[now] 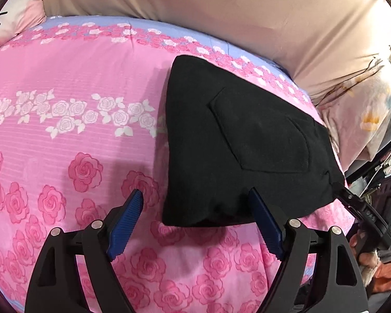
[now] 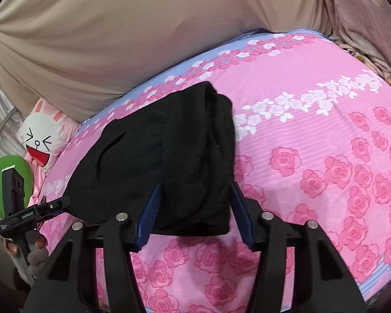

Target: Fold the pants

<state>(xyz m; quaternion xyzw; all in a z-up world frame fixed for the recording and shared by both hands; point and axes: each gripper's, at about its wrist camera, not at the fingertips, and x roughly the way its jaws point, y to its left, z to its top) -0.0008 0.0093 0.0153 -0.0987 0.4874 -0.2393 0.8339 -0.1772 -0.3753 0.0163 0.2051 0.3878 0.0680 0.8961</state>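
Your left gripper [image 1: 195,203] stands wide open with nothing held; its right pad lies against the near edge of the pants [image 1: 247,140], its left pad is over bare bedspread [image 1: 65,83]. Your right gripper [image 2: 194,195] is about half open, its pads on either side of the near end of the bundle without pinching it. The pants lie folded into a compact black pack on the pink rose bedspread, back pocket [image 1: 263,135] uppermost, near the bed's far edge. Judgement: the folding looks complete or nearly so, both grips released. The next move calls for withdrawing cleanly without dragging the cloth, or one last smoothing.
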